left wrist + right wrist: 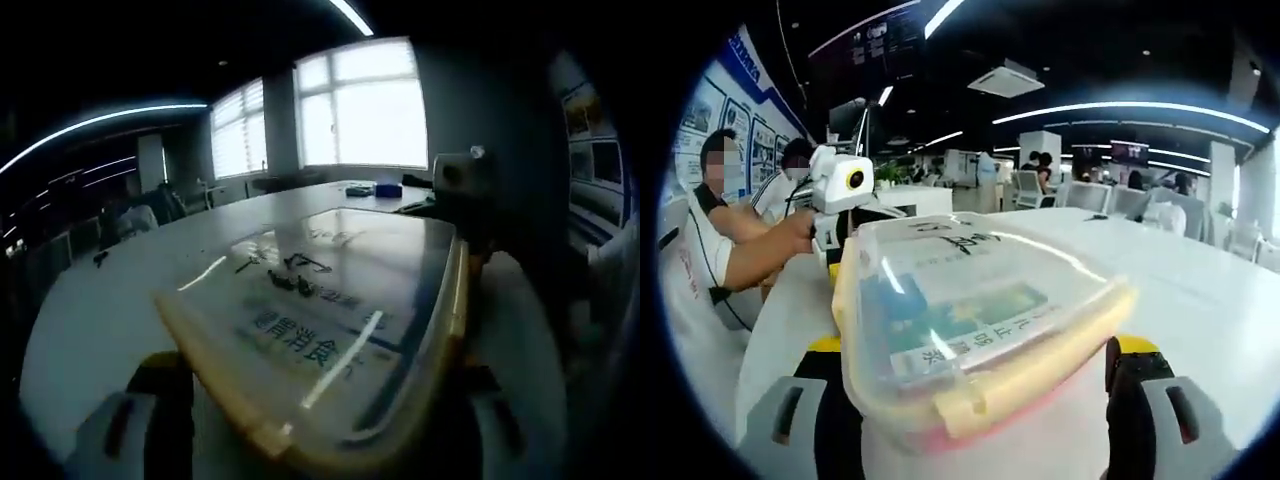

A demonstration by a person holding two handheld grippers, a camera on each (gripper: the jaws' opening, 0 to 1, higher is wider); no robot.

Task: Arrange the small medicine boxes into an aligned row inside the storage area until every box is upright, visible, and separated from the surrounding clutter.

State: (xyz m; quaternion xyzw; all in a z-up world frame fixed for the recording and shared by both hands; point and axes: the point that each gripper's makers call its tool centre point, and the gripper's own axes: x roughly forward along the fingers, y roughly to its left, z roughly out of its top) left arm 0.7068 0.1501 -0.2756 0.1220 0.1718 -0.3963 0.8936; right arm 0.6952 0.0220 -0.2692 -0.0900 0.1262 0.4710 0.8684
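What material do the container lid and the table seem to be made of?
Container lid: likely clear plastic with a yellowish rim, glossy; printed boxes show through it and light streaks reflect. Table: smooth white surface, perhaps laminate; it shows soft sheen, but the material is uncertain.

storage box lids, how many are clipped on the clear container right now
1: a clear lid with yellow clips, covering the container held between both grippers on the white table. The medicine boxes inside are partly hidden.
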